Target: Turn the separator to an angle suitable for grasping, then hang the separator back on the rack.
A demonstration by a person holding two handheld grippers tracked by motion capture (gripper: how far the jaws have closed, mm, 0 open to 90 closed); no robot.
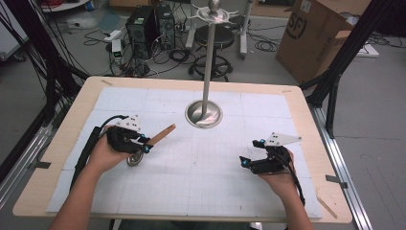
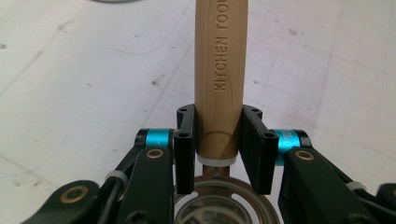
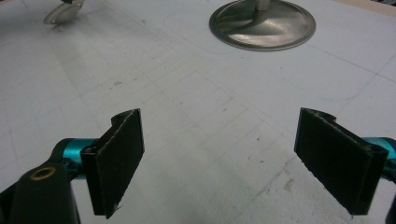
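Observation:
My left gripper (image 1: 143, 142) is shut on a kitchen tool with a light wooden handle (image 1: 162, 134) and a round metal head (image 1: 135, 159). In the left gripper view the handle (image 2: 218, 70), stamped KITCHEN TOOL, runs straight up between the two black pads (image 2: 185, 149), which press on it just above the metal head (image 2: 219, 205). The handle points up and right toward the stand's base. My right gripper (image 1: 249, 152) rests at the right of the mat, open, with nothing between its pads (image 3: 119, 158).
A tall metal pole stand (image 1: 207, 62) with hooks on top rises from a round steel base (image 1: 203, 114) at the back middle of the white gridded mat (image 1: 191, 167). The wooden table edge (image 1: 67, 124) frames the mat. Computers, cables and a cardboard box (image 1: 311, 33) lie beyond.

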